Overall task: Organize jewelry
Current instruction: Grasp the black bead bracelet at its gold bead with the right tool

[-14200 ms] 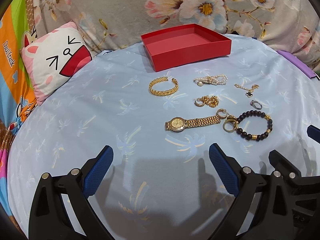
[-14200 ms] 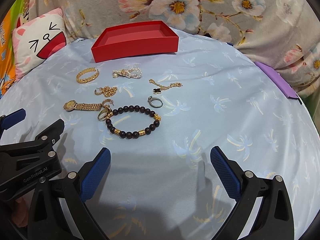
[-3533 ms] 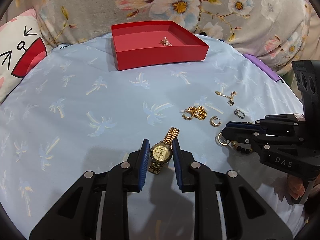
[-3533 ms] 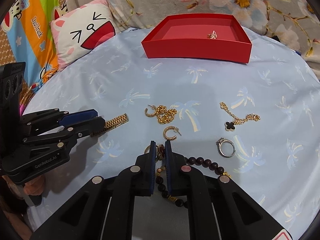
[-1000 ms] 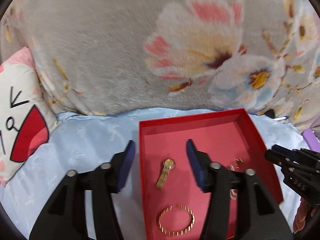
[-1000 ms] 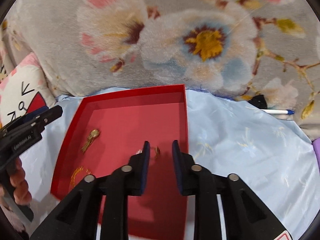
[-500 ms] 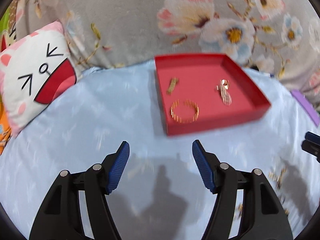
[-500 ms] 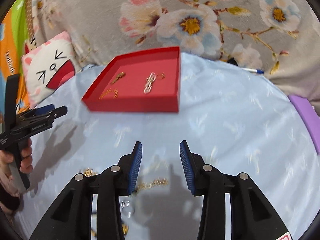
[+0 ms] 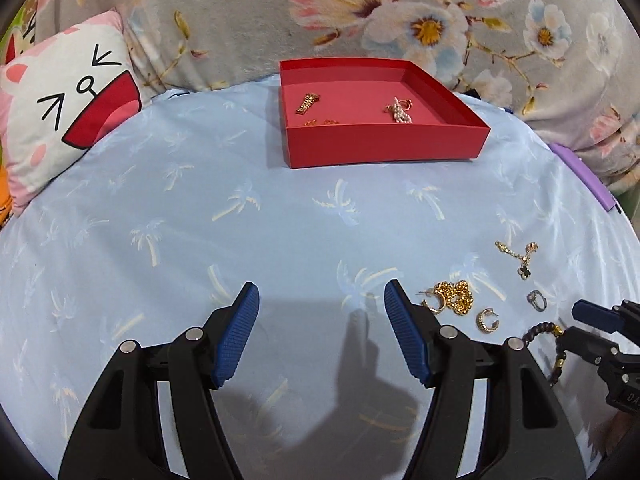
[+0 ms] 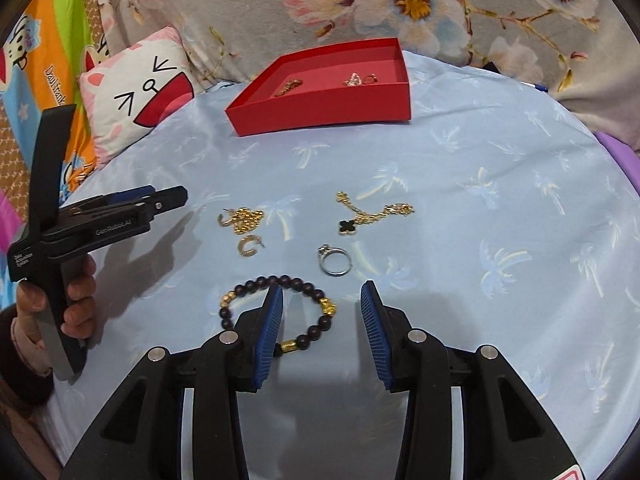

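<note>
Left wrist view: left tool (image 9: 318, 300) apart, empty, lately widening, over blue sheet (image 9: 160, 220). Red box (image 9: 380, 144) far centre, holding watch (image 9: 308, 103), pearls (image 9: 400, 111). Chain (image 9: 454, 300), hoop (image 9: 487, 319), ring (image 9: 536, 300) near right.

Right wrist view: right tool (image 10: 322, 306) apart, empty, lately widening, over bead bracelet (image 10: 276, 312). Ring (image 10: 335, 260), clover chain (image 10: 368, 212) beyond. Left tool (image 10: 168, 198) at left.

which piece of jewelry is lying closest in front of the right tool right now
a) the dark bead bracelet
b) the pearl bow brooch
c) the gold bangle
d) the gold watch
a: the dark bead bracelet lies on the blue cloth right at the open right tool, partly hidden behind one blue pad, with nothing gripped, while the watch and pearl piece already lie in the red box.
</note>
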